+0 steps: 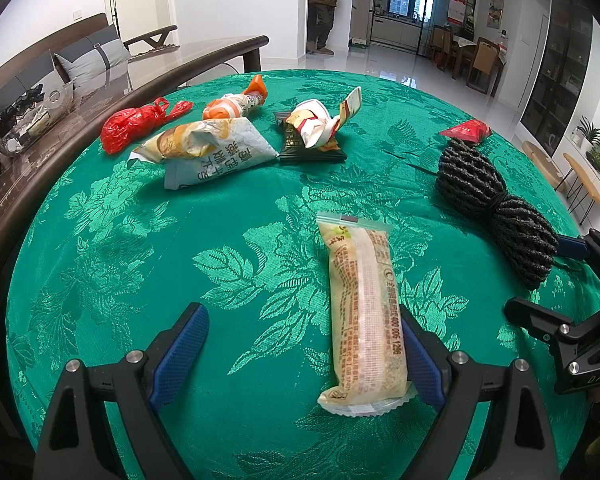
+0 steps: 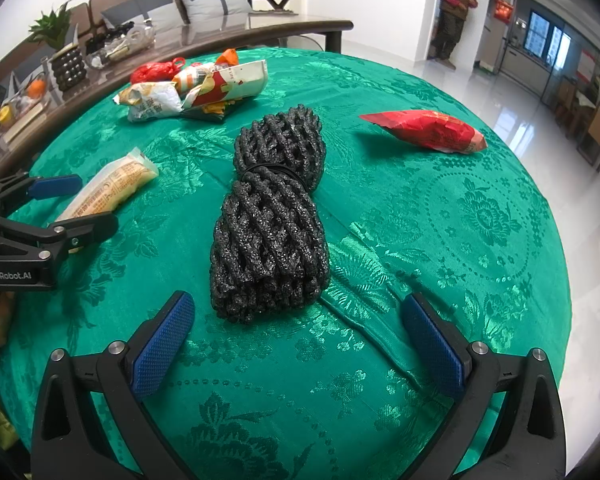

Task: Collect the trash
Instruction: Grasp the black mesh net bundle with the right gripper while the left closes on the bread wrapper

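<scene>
1. Nothing collected yet: pale oblong snack wrapper (image 1: pixel 362 312), black foam net bundle (image 2: pixel 272 216), red foil packet (image 2: pixel 424 130) and crumpled wrapper pile (image 1: pixel 220 136) all loose on green-clothed bench (image 1: pixel 100 280).
2. Left gripper (image 1: pixel 306 356) spread, snack wrapper between jaws, ungripped.
3. Right gripper (image 2: pixel 300 344) spread, empty, near the net bundle.
4. No bin visible.

The left tool (image 1: pixel 304 344) tilts downward with its blue-padded fingers (image 1: pixel 182 354) spread wide, gripping nothing. The right tool (image 2: pixel 300 336) sits just to its right at a similar downward tilt, its own fingers (image 2: pixel 162 346) equally wide apart and closed on nothing.
</scene>
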